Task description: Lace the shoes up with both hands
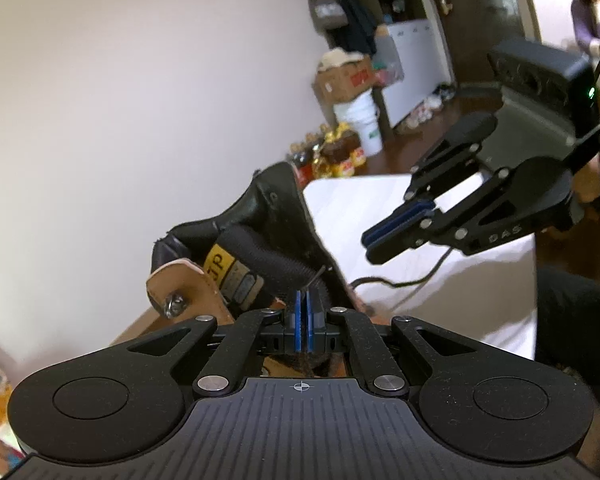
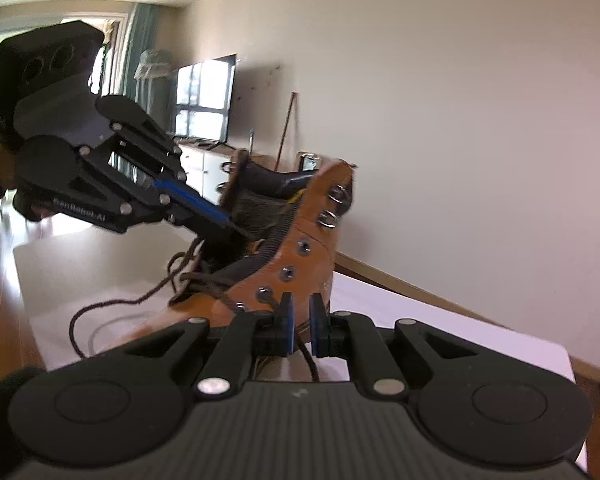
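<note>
my right wrist view alone shows the tan boot (image 2: 296, 248) side, eyelets, and loose dark lace (image 2: 100, 312) on the white table (image 2: 440, 320). left wrist view: tongue label reads "jp". left gripper (image 1: 303, 300) jaws together, pinching a lace end. right gripper (image 2: 300, 320) jaws slightly apart, lace between, unclamped.

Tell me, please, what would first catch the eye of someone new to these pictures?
The tan boot on the white table, its upper eyelets unlaced and its dark lace trailing loose on the table. The left claw is shut on the lace end beside the tongue. The right claw stands slightly open by the boot's side, lace between its pads.
</note>
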The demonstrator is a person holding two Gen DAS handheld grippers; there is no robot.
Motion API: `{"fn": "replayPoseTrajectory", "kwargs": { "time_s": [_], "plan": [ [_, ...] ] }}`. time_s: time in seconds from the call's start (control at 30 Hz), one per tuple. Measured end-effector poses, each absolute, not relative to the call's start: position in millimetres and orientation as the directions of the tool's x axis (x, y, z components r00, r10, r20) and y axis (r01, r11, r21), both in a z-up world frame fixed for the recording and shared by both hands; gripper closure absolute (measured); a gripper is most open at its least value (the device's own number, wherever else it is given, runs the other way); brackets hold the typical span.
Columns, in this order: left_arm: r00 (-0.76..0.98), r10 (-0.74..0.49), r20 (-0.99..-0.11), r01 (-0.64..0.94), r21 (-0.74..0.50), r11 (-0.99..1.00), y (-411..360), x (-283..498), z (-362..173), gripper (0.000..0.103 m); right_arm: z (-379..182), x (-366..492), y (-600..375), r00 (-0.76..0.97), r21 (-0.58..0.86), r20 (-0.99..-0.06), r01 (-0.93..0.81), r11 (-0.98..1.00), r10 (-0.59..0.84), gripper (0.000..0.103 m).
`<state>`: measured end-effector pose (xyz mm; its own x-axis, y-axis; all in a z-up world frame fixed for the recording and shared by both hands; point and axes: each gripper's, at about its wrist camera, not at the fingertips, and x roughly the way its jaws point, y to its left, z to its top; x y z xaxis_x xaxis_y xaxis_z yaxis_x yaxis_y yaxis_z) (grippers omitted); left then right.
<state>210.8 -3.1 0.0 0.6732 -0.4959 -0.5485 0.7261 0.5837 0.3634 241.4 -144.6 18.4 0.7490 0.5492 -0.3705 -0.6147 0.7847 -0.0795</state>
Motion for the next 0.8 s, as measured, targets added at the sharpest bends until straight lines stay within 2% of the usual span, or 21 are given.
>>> {"fn": "replayPoseTrajectory", "kwargs": {
  "time_s": [0.53,0.8],
  "plan": [
    [0.65,-0.479,-0.589,0.748,0.385,0.541,-20,216,-4,0.1,9,266,-153,0.723,-0.013,-0.35,-0.64,0.768,0.596,0.09],
    [0.644,-0.46,-0.612,0.755,0.411,0.51,-26,215,0,0.1,8,267,-146,0.703,-0.028,-0.342,-0.67,0.741,0.623,0.09]
  ]
}}
